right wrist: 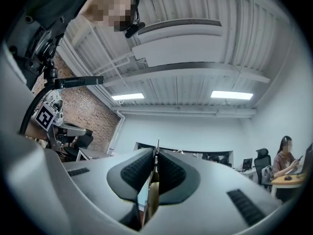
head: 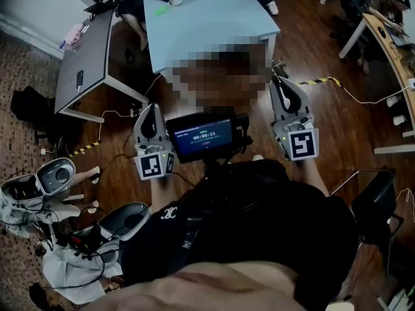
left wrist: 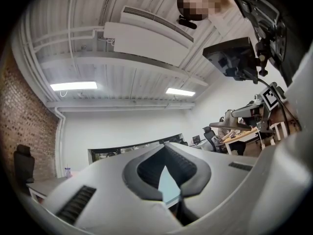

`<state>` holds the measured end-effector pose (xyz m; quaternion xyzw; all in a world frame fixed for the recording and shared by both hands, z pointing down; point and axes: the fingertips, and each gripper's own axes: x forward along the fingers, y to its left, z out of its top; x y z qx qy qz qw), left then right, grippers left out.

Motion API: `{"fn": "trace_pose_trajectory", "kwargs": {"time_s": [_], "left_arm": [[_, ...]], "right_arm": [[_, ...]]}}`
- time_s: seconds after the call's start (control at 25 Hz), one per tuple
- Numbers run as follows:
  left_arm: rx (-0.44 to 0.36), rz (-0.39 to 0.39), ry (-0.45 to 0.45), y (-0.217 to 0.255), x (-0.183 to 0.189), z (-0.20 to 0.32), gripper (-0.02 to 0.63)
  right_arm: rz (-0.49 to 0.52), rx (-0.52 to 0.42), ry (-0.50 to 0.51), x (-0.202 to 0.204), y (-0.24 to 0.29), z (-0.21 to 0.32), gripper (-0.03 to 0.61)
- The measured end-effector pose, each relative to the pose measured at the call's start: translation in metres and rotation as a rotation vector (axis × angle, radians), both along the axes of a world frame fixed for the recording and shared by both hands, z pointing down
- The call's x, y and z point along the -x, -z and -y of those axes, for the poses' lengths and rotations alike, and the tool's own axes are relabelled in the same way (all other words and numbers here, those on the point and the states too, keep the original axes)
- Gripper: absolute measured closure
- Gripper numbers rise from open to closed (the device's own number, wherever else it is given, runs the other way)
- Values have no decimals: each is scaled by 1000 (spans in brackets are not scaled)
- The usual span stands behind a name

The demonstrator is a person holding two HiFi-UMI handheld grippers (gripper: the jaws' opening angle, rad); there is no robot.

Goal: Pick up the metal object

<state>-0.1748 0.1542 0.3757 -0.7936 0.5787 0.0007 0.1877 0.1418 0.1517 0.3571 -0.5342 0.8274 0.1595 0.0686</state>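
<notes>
Though gripped, metal object (right wrist: 153,187) mostly hidden.

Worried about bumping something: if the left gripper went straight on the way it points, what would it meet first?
Probably nothing near: the left gripper points slightly upward, over the light blue table, toward the far white wall. Depth is unclear.

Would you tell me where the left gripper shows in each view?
Head view: left gripper, left of centre, beside the black screen.
Left gripper view: its own grey jaws fill the bottom, tips together.
Right gripper view: its marker cube, at the left edge.
Shared landmark: the black screen, upper right in the left gripper view, upper left in the right gripper view.
</notes>
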Motion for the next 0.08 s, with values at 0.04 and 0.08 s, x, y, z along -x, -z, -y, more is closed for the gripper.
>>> {"fn": "trace_pose_trajectory", "kwargs": {"time_s": [0.04,0.08], "left_arm": [[0,2,-1,0,-1,0,601],[-1,4,-3,-1,-1,1,601]], "right_arm": [[-2,2,-1,0,-1,0,554],[-5,5,-2,0,-1,1,554]]}}
